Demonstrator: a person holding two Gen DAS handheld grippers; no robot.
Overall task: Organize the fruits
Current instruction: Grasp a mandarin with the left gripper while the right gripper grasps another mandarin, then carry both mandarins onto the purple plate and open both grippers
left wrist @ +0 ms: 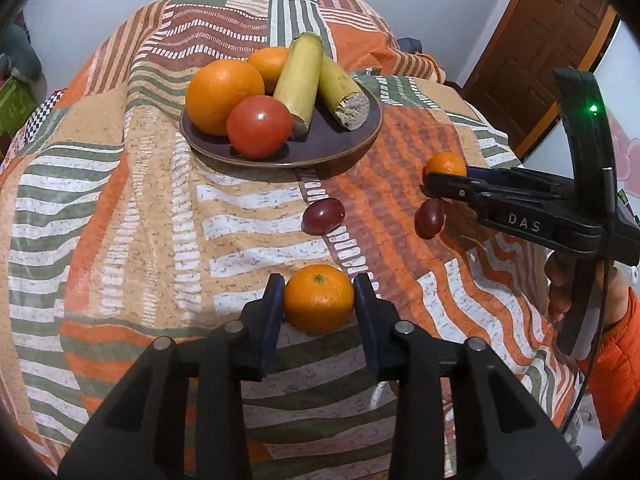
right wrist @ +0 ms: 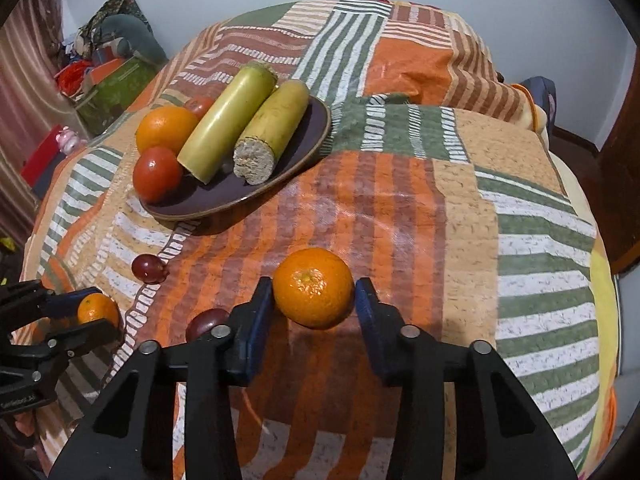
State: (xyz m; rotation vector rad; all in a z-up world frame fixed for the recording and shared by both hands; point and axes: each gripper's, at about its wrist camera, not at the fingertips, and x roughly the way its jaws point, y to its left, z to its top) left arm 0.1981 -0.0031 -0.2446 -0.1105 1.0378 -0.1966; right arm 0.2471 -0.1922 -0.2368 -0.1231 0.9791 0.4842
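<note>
A dark plate [left wrist: 344, 140] [right wrist: 304, 140] holds a large orange [left wrist: 224, 96], a second orange behind it, a tomato [left wrist: 259, 126] and two sugarcane pieces [left wrist: 300, 84]. My left gripper [left wrist: 319, 300] has both pads against a small mandarin [left wrist: 319, 303] on the bedspread; it also shows in the right wrist view [right wrist: 98, 309]. My right gripper [right wrist: 314, 300] brackets another mandarin [right wrist: 313, 287] with small gaps at the pads; that mandarin shows in the left wrist view [left wrist: 445, 165]. Two red grapes [left wrist: 323, 216] [left wrist: 429, 218] lie between.
Everything lies on a striped patchwork bedspread [left wrist: 120, 220] over a bed. A wooden door [left wrist: 552, 48] stands at the far right. Clutter and boxes [right wrist: 112, 76] sit beside the bed at the left. A hand in an orange sleeve [left wrist: 616, 340] holds the right gripper.
</note>
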